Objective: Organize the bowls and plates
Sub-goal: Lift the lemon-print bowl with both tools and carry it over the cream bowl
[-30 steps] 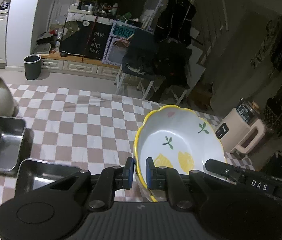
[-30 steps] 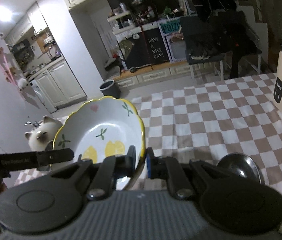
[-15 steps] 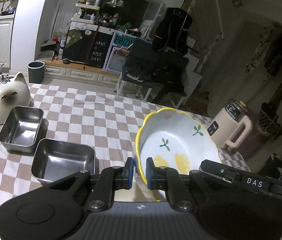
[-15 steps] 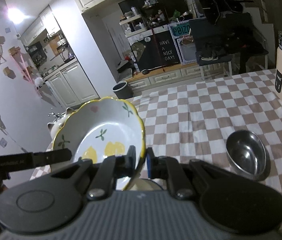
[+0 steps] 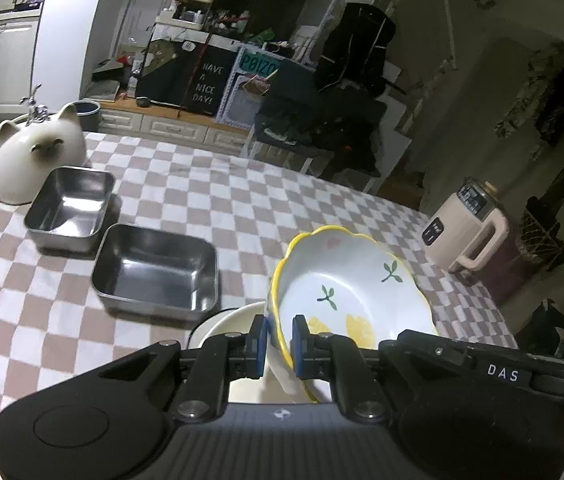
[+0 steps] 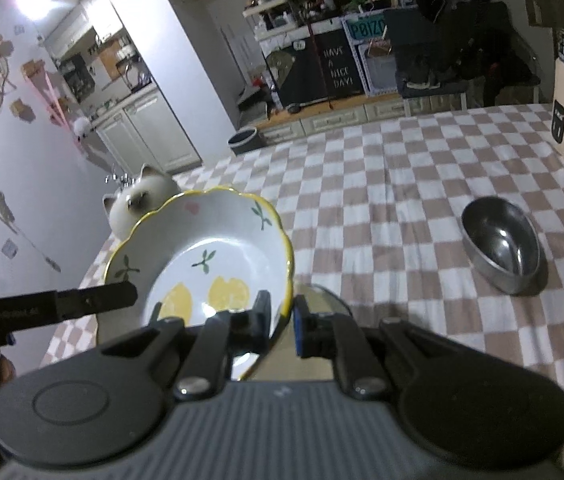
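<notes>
- Carrying the bowl [image 5: 346, 292] is the step in hand, as I judge it: both claws hold the lemon-print dish off the checkered table [image 5: 242, 208], each on an opposite side of its scalloped yellow rim.
- In the left wrist view the left claw [image 5: 279, 344] sits low at centre, its blue pads pressed close together on the rim's near left edge; the rim wall passes between them.
- In the right wrist view the right claw [image 6: 281, 322] is low at centre too, pinching the rim's right edge in the same narrow way.
- The bowl fills the lower middle of both views. It is tilted, its open mouth facing up and toward the cameras. Being round, it has no long axis to speak of; the line between the two grips runs across the frame.
- A pale dish [image 5: 234, 320] shows just under the bowl, at lower centre of the left view, partly hidden by the claw. It looks like the likely nesting spot.
- Two steel trays [image 5: 156, 268] stand at left of that view, and a steel bowl [image 6: 502, 248] at right of the right view, all apart from the held bowl.
- The next move calls for levelling the bowl, lowering both sides evenly onto the pale dish, then spreading both claws.
</notes>
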